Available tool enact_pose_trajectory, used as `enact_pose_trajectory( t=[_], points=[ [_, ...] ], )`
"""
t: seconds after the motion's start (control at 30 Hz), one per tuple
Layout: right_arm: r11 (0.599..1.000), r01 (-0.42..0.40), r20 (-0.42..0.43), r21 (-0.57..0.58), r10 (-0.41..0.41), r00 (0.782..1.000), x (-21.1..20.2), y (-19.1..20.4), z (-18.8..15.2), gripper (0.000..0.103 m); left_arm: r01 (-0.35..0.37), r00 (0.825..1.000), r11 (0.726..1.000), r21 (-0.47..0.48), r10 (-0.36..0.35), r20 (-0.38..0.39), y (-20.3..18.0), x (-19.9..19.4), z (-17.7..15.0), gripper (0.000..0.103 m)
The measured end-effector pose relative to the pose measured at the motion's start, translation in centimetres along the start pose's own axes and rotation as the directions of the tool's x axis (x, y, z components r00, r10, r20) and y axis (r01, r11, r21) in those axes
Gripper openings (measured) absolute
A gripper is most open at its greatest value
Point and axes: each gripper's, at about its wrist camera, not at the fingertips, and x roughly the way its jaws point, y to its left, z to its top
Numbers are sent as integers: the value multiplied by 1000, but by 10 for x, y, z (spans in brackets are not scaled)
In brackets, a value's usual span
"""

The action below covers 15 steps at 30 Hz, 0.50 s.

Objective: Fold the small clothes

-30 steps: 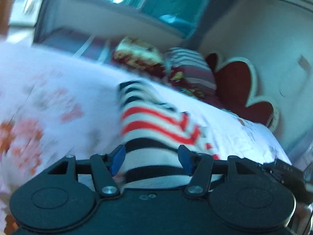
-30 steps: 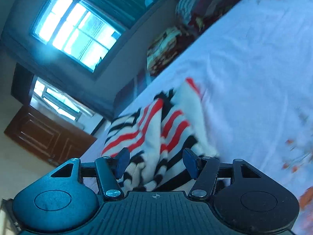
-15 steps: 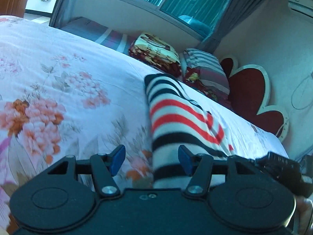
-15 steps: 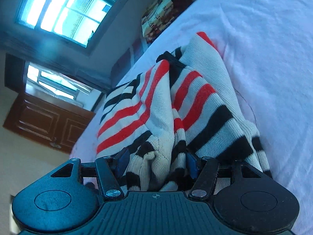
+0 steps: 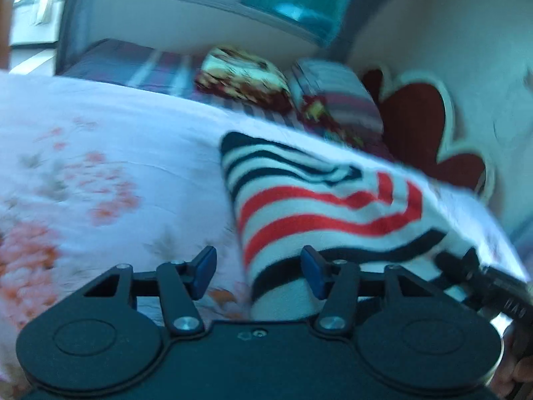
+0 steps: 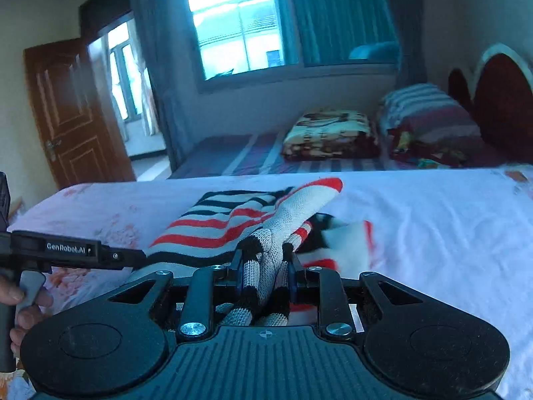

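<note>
Lying on the floral bedsheet (image 5: 100,153), the striped sweater (image 5: 319,206) is sitting near the bed's middle. The right gripper (image 6: 265,275) is pinching 1 bunched fold of it. The left gripper (image 5: 258,271) is gaping wide, clasping nothing.

Cool blue daylight, soft focus.
My left view smears with motion; the bright glass window (image 6: 233,30) glares, fisheye edges bend.
</note>
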Motion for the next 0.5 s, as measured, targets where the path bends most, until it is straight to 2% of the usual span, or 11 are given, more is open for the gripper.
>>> enact_pose_trajectory(
  t=[0.03, 0.07, 0.1, 0.17, 0.3, 0.43, 0.5],
  points=[
    [999, 10, -22, 46, -9, 1000, 3, -13, -10, 23, -8, 1000, 999, 36, 9, -27, -9, 8, -2, 56],
    [995, 29, -82, 92, -21, 996, 16, -26, -23, 23, -14, 998, 998, 63, 18, -54, -17, 17, -6, 58],
    [990, 39, -140, 136, -20, 990, 27, -38, -35, 23, -23, 998, 996, 83, 28, -52, -23, 23, -9, 65],
    [984, 13, -116, 178, 8, 993, 25, -46, -44, 24, -40, 998, 995, 92, 44, -45, -29, 28, -12, 65],
    [969, 4, -115, 248, 25, 993, 17, -53, -34, 29, -24, 999, 995, 93, 28, -47, -25, 26, -14, 65],
    [949, 25, -40, 316, -13, 999, -6, -66, -23, 30, -10, 999, 995, 95, 14, -48, -21, 17, -11, 61],
    [951, 45, -12, 305, -43, 999, -17, -63, -13, 29, -18, 999, 993, 114, 23, -43, -24, 15, -13, 61]
  ],
)
